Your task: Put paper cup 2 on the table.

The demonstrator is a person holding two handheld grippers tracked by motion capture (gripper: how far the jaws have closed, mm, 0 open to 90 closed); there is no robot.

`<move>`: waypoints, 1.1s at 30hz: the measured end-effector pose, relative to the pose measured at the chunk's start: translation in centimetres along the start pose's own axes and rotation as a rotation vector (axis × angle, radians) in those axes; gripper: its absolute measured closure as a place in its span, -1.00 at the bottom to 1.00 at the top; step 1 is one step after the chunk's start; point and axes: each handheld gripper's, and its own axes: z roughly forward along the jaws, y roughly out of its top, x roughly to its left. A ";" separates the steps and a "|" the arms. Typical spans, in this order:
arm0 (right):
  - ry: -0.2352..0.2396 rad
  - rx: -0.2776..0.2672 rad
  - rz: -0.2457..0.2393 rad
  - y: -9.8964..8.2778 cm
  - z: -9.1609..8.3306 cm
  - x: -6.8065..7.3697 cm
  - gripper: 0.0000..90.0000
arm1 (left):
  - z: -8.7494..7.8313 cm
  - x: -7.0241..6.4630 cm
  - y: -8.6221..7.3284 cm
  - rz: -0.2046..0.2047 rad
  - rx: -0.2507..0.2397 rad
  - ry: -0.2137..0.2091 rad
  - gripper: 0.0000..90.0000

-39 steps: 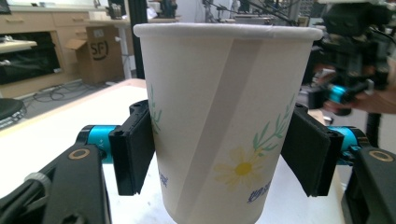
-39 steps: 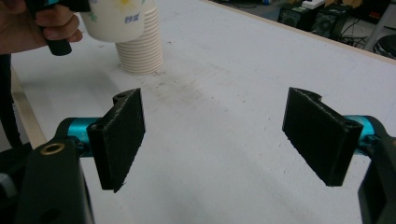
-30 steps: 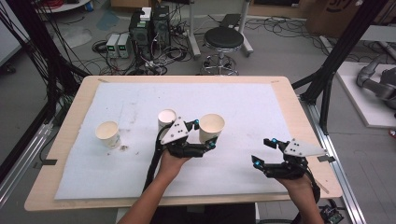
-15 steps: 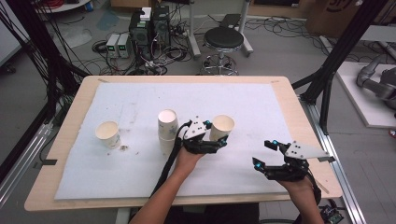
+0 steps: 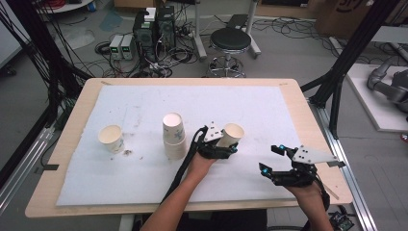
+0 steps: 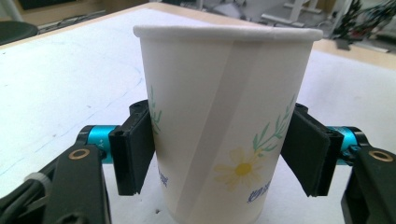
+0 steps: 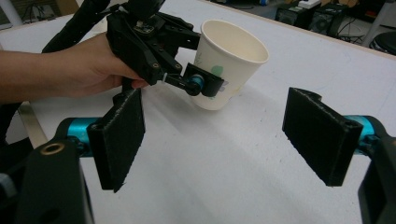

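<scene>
The left gripper [image 5: 225,146] is clamped on a white paper cup printed with a daisy and green sprigs [image 5: 232,135]; in the left gripper view its two black pads press the cup's wall [image 6: 224,121] on either side, low on the body. The cup sits near the middle of the white foam mat [image 5: 144,103] that covers the wooden table [image 5: 298,101], tilted slightly in the right gripper view [image 7: 229,60], its base at or just above the mat — which of the two I cannot tell. Just to its left stands a stack of similar paper cups [image 5: 174,135], and well apart, further left, a single paper cup [image 5: 111,138] (some small crumbs lie beside it). The right gripper [image 5: 275,159] hovers near the table's right edge, jaws wide apart and holding nothing — its pads [image 7: 121,135] frame bare mat.
</scene>
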 end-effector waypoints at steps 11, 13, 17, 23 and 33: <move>0.002 -0.001 -0.011 0.1 -0.1 0.2 -0.52 | -0.4 -1.1 0.3 0.086 0.133 0.073 -0.31; 0.002 -0.001 -0.009 0.1 -0.1 0.2 -0.52 | -0.8 -1.2 0.1 0.098 0.140 0.074 -0.30; 0.002 -0.002 -0.008 0.1 0.0 0.3 -0.52 | -1.2 -1.0 -0.4 0.078 0.150 0.080 -0.31; 0.006 0.002 -0.004 0.2 0.1 0.3 -0.52 | -1.4 -1.0 -0.6 0.057 0.174 0.050 -0.42; 0.016 0.007 -0.009 0.1 0.3 0.4 -0.52 | -4.3 -1.2 -1.6 0.033 0.144 0.040 -0.53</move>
